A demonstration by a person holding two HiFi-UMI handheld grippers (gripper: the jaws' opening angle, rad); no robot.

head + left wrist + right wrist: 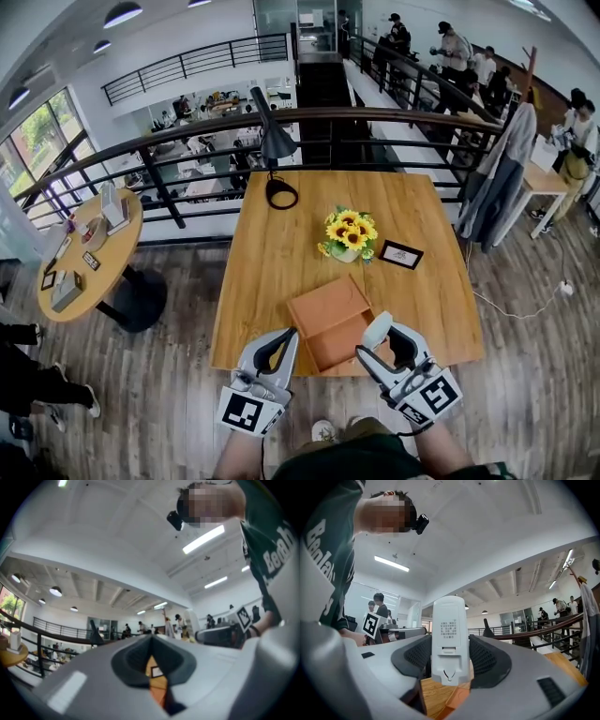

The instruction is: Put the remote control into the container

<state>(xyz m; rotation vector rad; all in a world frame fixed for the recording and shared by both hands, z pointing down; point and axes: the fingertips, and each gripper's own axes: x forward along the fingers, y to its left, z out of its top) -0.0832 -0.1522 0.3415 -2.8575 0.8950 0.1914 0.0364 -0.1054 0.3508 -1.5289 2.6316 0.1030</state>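
Presently: the right gripper (pixel 382 342) has its jaws pinched on the remote (pixel 377 329). In the right gripper view the white remote stands upright between the dark pads, back face toward the camera, with wood and an orange corner showing beneath it. From the head view, the remote hangs at the right edge of the container (pixel 323 302), close to the near edge of the table (pixel 272 253). I cannot tell whether it touches the container.

Left gripper (pixel 291 337): jaws pressed together at the tips and holding nothing. It sits just left of the container's near corner. Through the small gap behind the tips, the left gripper view shows a strip of orange and a small framed card.

Container: orange, shallow and open on top, lying askew on the table. The two grippers cover its near corners in the head view.

Surroundings on the table:
- Sunflowers (pixel 349 232) in a small pot, beyond the container and near it, not touching.
- Frame (pixel 400 254), black, lying flat just right of the flowers.
- Lamp (pixel 275 141), black, at the far edge, with its cord looped on the wood.

Off the table:
- Railing (pixel 187 141) runs behind the far edge.
- Round table (pixel 112 258) carrying small items stands well apart to the left.
- Coat (pixel 497 178) hangs on a stand to the right.
- People (pixel 459 56) stand far back on the right.
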